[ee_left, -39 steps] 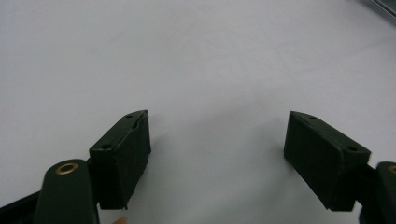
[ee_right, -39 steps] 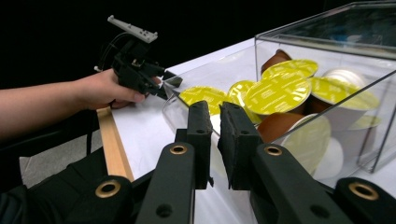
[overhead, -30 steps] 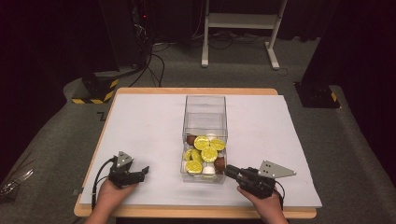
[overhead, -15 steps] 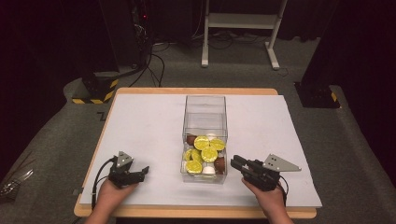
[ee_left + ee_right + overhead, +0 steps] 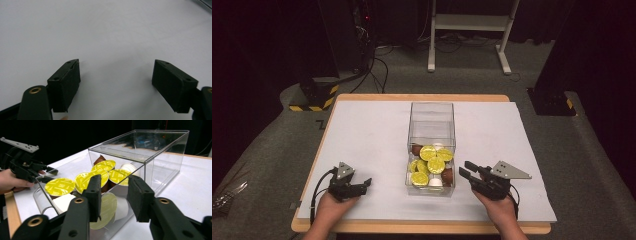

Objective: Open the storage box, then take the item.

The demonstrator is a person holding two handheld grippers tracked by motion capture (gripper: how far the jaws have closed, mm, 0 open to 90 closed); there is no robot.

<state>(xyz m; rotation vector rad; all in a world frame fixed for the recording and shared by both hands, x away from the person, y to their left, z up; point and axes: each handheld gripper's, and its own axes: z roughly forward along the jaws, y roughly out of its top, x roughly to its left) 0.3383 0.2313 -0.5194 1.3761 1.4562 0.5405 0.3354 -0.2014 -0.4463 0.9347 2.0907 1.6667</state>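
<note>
Resting low at the bottom of the high view, both hands are sitting on the white table cover (image 5: pixel 377 135), one on either side of the clear box (image 5: pixel 432 145). At lower left, the left gripper (image 5: pixel 365 184) is standing wide open with nothing between its jaws; its own view is showing bare white surface beyond them. At lower right, the right gripper (image 5: pixel 465 170) is lying just beside the box's near end, jaws pointing toward its side wall. Those jaws have just been opening and are standing partly apart, nothing held between them; in the right gripper view (image 5: pixel 113 187) they are framing the box's near corner.

Moving farther up the frame, the coffee capsules (image 5: pixel 432 160), yellow-foiled with some brown and white, are piling in the box's near half; the far half is looking empty. The box's long axis is running bottom to top of the high view. Judging by position, the right gripper is the nearer one to the capsules, though the open top is lying above the jaws' level.
</note>
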